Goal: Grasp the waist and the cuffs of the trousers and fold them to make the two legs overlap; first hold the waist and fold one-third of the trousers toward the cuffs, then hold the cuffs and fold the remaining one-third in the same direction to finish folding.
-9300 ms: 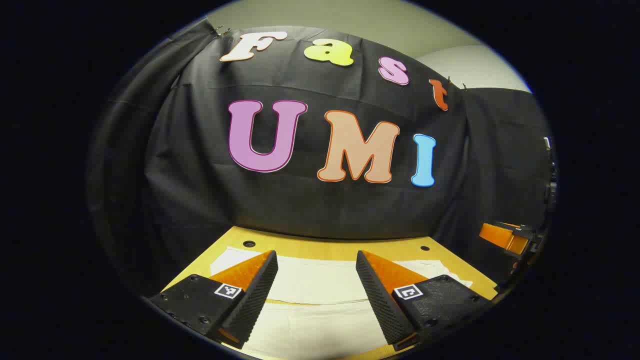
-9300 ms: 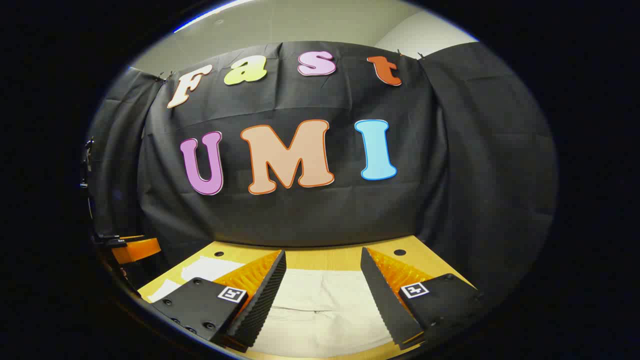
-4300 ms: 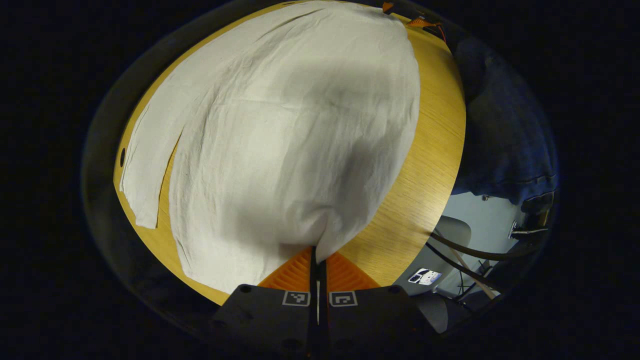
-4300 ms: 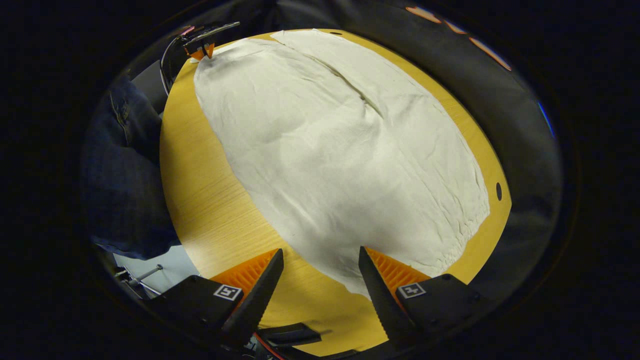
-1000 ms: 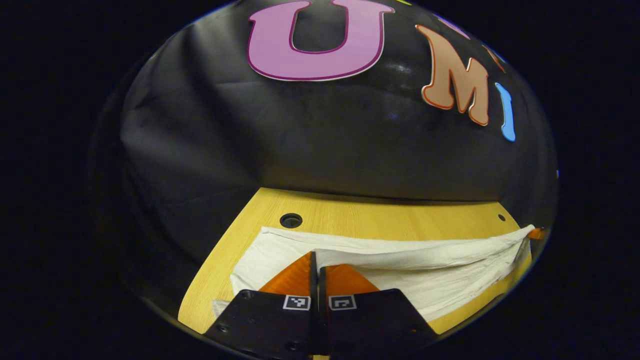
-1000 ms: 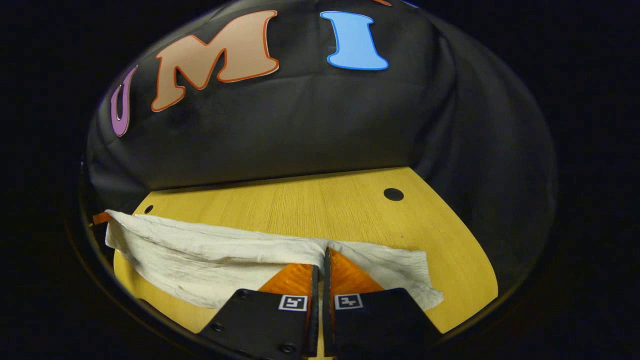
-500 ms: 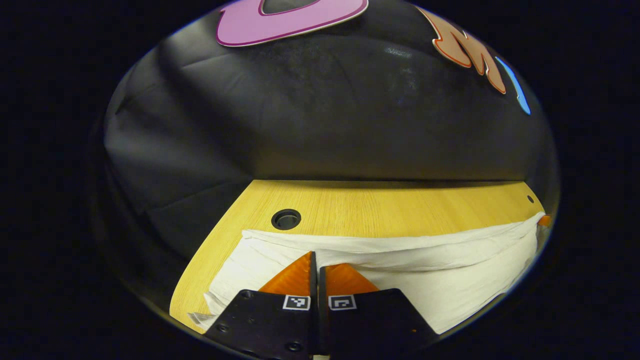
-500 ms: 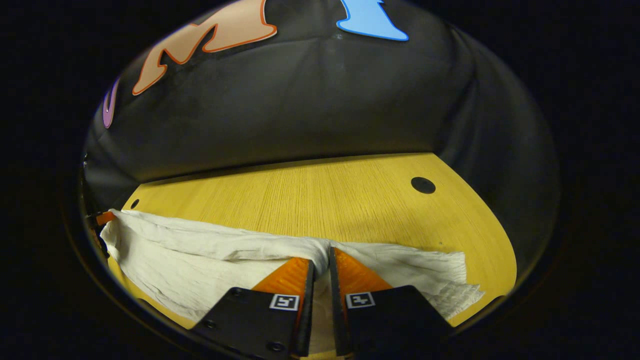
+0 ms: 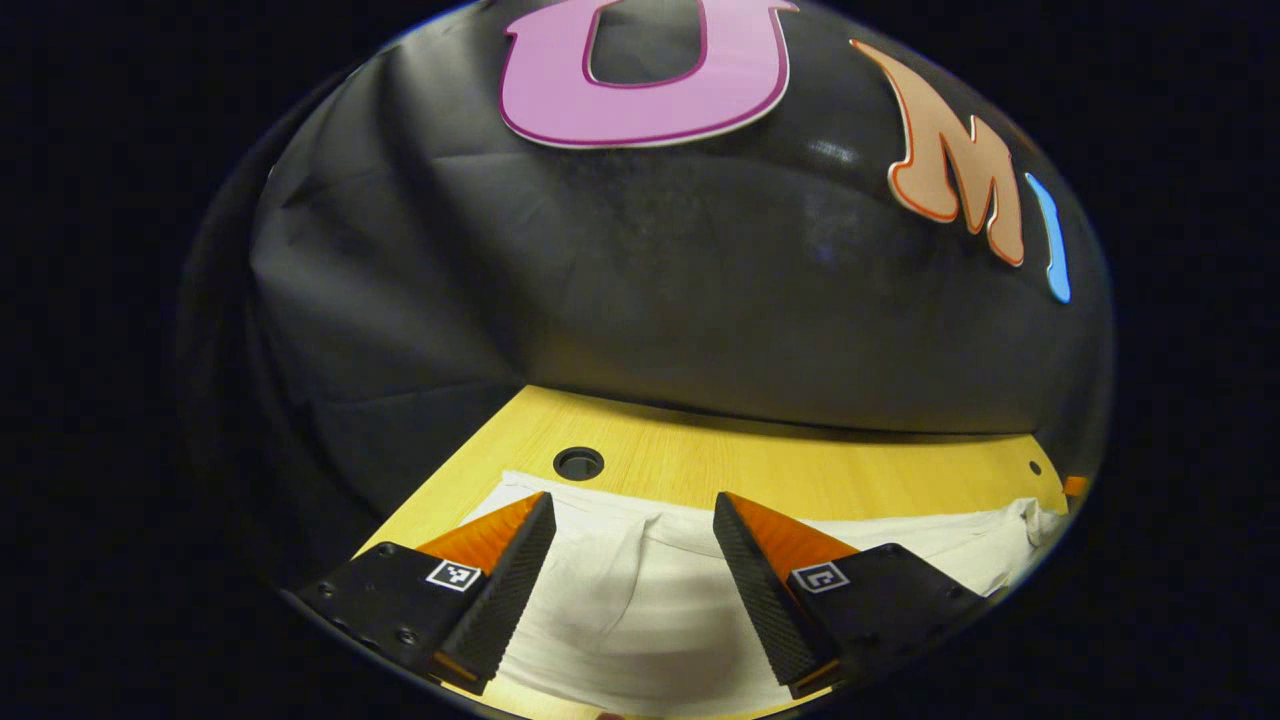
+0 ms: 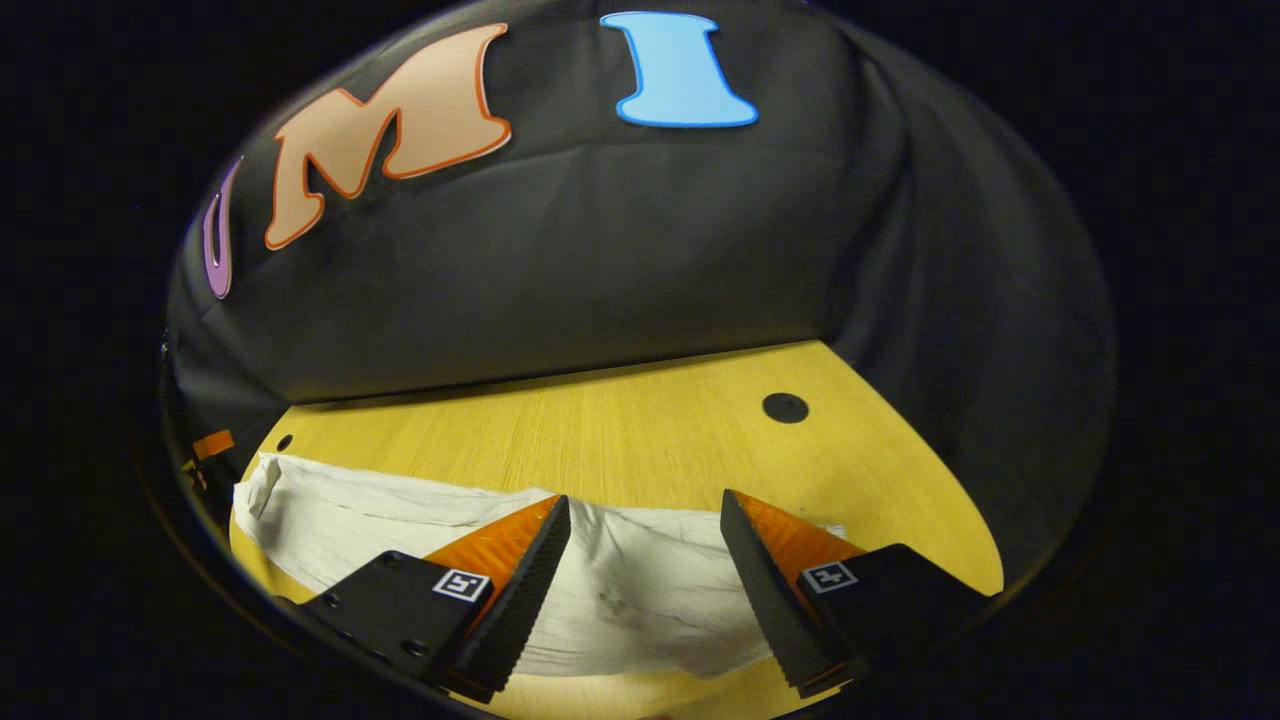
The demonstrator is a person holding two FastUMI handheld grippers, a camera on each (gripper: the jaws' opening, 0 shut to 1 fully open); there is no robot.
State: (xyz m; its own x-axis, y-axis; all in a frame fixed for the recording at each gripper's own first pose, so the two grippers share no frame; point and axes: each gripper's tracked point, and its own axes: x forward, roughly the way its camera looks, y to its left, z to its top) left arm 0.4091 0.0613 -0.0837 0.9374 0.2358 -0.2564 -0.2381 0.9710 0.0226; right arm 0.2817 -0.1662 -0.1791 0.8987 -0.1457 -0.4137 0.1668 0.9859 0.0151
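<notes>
Left gripper [image 9: 632,530]: fingers spread wide, holding nothing, poised over the trousers [image 9: 640,610], whose white cloth lies flat on the table [image 9: 800,470] near its left edge, just short of a round hole [image 9: 578,463]. Right gripper [image 10: 645,530]: fingers likewise wide apart and empty, above the trousers [image 10: 640,590], which stretch along the table's [image 10: 620,430] front edge; another hole [image 10: 785,407] sits well apart, toward the back right corner.
</notes>
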